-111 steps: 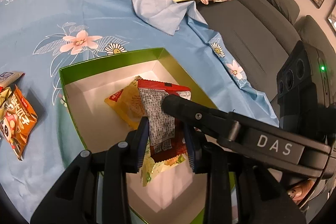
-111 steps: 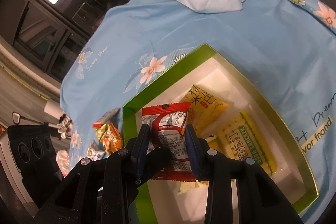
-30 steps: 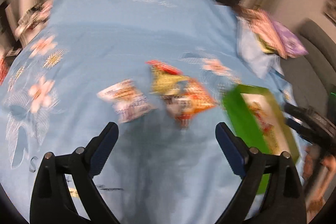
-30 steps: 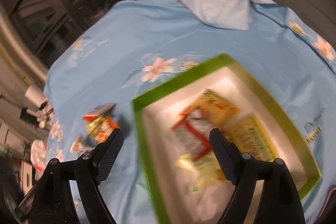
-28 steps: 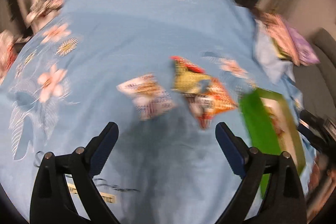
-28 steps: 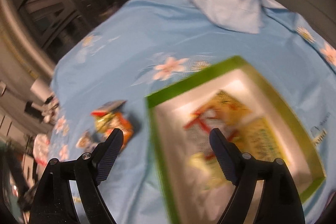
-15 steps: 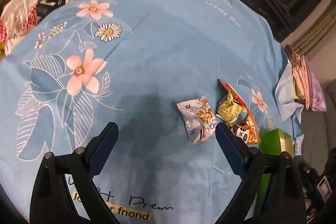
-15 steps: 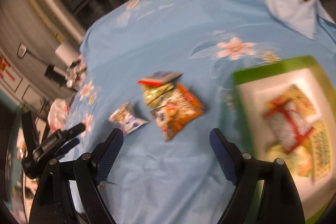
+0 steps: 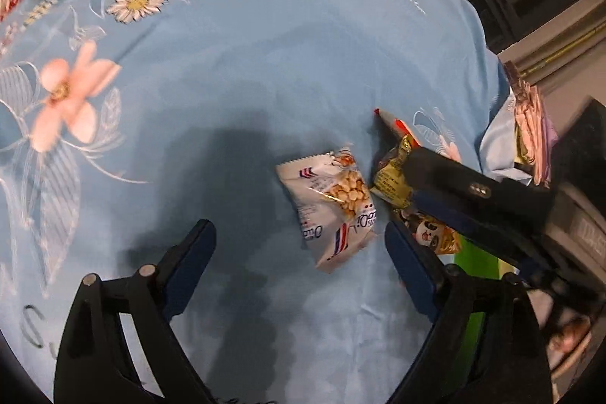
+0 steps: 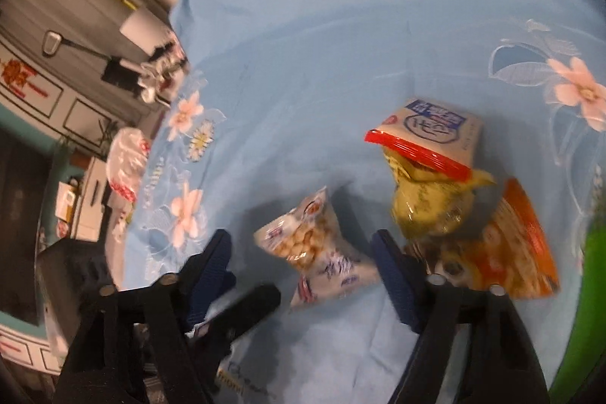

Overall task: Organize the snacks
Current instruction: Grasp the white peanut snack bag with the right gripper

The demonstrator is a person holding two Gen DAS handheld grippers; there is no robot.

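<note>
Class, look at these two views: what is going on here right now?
A person with two handheld grippers is tidying snacks on a blue floral cloth. The right gripper, jaws closing, frames the white peanut packet without pressing on it yet. The left gripper is also closing, holding nothing. The other packets lie beside the green box.

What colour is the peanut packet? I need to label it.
Mostly white, with red-and-blue stripes; the peanut packet shows best in the left wrist view.

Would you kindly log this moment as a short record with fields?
surface: blue floral cloth
white packet: flat on cloth, apart from the pile
pile: yellow packet, orange packet, red-edged packet
box: green edge at right
left gripper: closing, nothing gripped
right gripper: closing, white packet between fingers, pads not pressing
</note>
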